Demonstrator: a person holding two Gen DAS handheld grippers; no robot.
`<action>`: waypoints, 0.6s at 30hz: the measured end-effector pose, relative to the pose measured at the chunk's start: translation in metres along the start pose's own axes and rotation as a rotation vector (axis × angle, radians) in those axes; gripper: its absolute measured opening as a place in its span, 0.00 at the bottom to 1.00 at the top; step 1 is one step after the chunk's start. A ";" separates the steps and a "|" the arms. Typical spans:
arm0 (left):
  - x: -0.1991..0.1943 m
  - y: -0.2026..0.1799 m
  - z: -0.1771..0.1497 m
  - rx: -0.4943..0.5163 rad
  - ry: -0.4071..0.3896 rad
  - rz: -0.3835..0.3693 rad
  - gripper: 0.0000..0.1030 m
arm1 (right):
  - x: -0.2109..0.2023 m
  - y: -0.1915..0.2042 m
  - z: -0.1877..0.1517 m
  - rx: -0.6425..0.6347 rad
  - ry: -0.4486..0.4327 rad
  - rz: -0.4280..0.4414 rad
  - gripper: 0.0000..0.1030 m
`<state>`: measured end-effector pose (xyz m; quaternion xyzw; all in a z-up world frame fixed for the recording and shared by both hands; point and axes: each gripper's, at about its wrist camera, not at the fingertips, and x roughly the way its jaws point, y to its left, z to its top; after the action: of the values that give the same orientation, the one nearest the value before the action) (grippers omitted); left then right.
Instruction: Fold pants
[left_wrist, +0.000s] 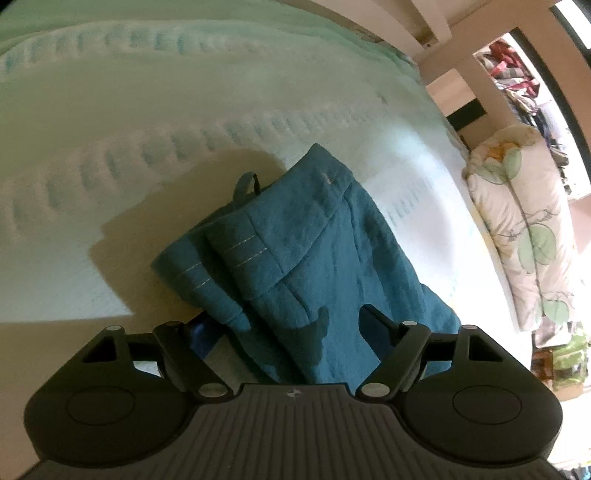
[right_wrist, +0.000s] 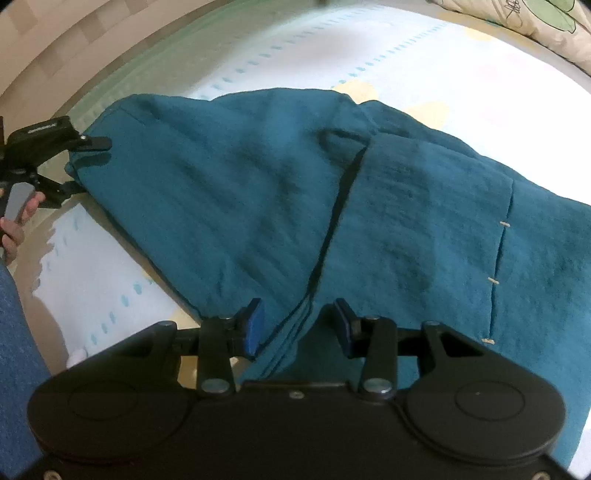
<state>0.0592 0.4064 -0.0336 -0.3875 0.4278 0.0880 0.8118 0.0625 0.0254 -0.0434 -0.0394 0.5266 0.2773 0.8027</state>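
Fingers of the left gripper (left_wrist: 284, 332) stand spread wide over the pants (left_wrist: 306, 258), one on each side of the cloth, pads clear of it, gripping nothing. In the right wrist view the left gripper (right_wrist: 88, 164) sits at 9 o'clock at the pants' (right_wrist: 332, 206) far end, with a hand (right_wrist: 16, 221) on its handle. The right gripper (right_wrist: 297, 325) is about half open, a bunched fold of cloth rising between its blue pads; whether they press it, I cannot tell.

The teal pants lie partly folded on a bed (left_wrist: 184, 110) with a pale sheet, dotted lines stitched across it. A belt loop (left_wrist: 246, 184) sticks up at the 12 o'clock edge in the left view. A flowered pillow (left_wrist: 524, 229) lies at 3 o'clock along the bed's edge, a wooden frame (left_wrist: 436, 33) at 1 o'clock, piled clothes (left_wrist: 517, 81) beyond. Bare sheet spreads wide from 9 to 12 o'clock. A blue sleeve (right_wrist: 14, 350) fills 8 o'clock in the right view.
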 end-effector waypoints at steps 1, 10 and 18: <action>0.001 -0.002 0.001 0.005 0.004 0.011 0.74 | 0.000 -0.001 0.000 0.006 -0.004 0.006 0.50; -0.003 -0.009 0.007 -0.030 -0.001 -0.003 0.06 | 0.001 -0.005 0.005 0.026 -0.037 0.032 0.50; -0.050 -0.107 0.005 0.393 -0.116 0.006 0.06 | -0.004 -0.021 0.004 0.075 -0.067 0.041 0.50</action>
<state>0.0822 0.3455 0.0655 -0.2148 0.3905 0.0276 0.8948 0.0746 0.0070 -0.0432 0.0105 0.5102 0.2748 0.8149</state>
